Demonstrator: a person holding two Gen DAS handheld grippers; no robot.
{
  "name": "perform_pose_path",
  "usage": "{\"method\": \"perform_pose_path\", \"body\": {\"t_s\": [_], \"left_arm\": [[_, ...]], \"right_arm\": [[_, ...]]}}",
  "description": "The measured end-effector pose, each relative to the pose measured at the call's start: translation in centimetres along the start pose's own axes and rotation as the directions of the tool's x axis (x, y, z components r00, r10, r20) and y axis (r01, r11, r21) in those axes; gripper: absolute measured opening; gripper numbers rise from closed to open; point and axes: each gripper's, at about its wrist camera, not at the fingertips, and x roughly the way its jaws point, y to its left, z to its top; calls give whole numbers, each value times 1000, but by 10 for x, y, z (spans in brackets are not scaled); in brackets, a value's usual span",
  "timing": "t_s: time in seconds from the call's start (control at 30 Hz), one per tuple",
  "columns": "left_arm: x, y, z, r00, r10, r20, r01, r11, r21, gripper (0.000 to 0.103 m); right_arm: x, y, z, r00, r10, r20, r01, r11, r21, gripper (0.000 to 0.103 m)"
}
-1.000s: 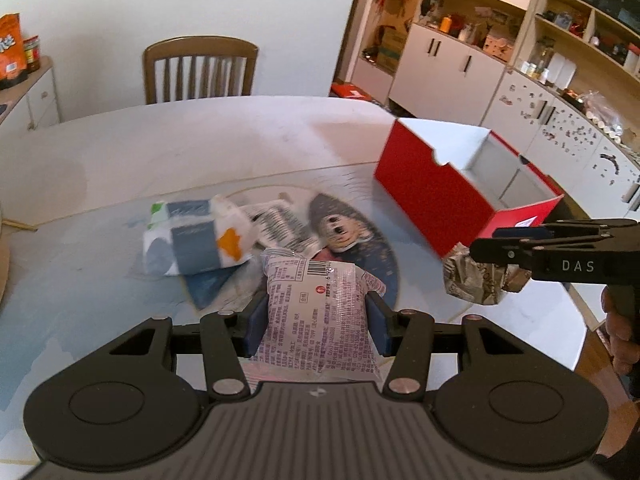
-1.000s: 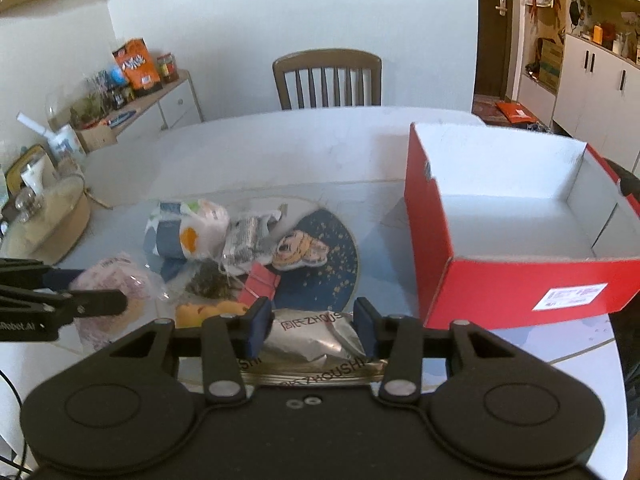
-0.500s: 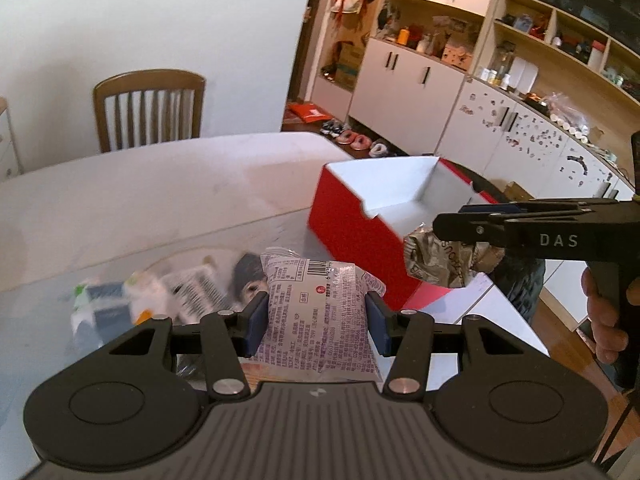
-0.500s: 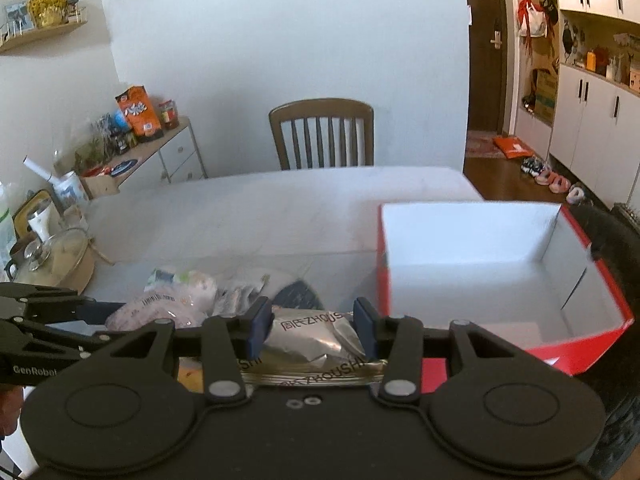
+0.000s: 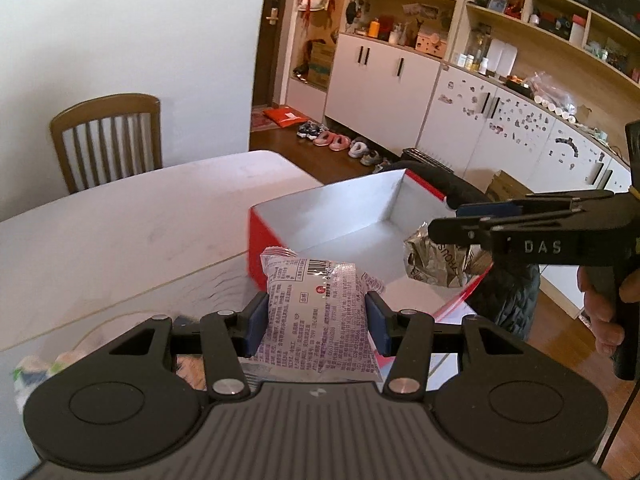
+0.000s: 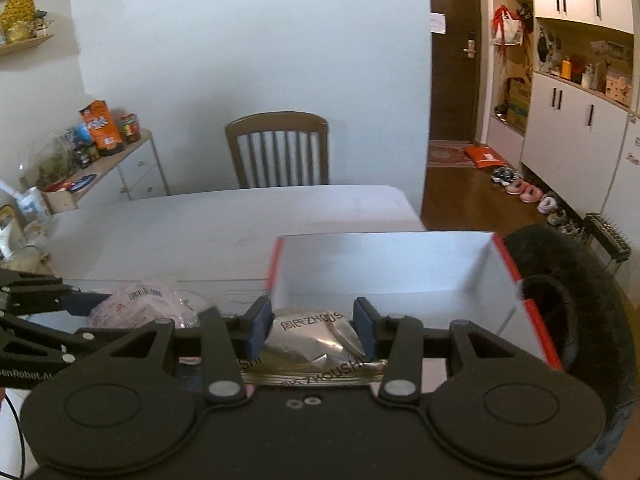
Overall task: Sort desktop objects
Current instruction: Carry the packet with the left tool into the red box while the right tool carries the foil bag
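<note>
The left gripper point(image 5: 316, 322) has its blue pads clamped on the sides of a pink-printed snack packet point(image 5: 318, 320), which is lifted off the table point(image 5: 132, 216) just short of the near left corner of the open red box point(image 5: 260, 240) with the white inside. The right gripper point(image 6: 310, 324) is clamped on a crinkled silver foil packet point(image 6: 312, 334), held in the air over the box's near wall, above its empty white floor. The box sits at the right edge of the table, and a wooden chair point(image 6: 278, 148) stands at the far edge.
</note>
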Motion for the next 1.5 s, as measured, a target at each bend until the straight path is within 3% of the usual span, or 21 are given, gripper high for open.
{"method": "perform_pose_path", "body": {"t_s": [0.37,0.83,1.03,1.33,1.5], "left_arm": [[81,-42,34,997,4,-74,3,996,84,50],[177,-63,33,971,74,-226,-27,979,204,50],[195,-62,24,956,92,-279,-31,976,217,50],[203,-66,19,937,64,-344,10,978,209,50],[211,-66,21,914,63,-401,22,979,205,50]], "right_arm": [[27,-67,0,997,-69,-32,69,998,13,44],[93,-110,-17,984,-130,-124,129,992,-13,44],[107,-118,-26,980,-117,-158,122,992,22,44],[121,-116,-34,969,-127,-211,136,990,28,44],[126,-112,-40,963,-127,-238,136,990,22,44]]}}
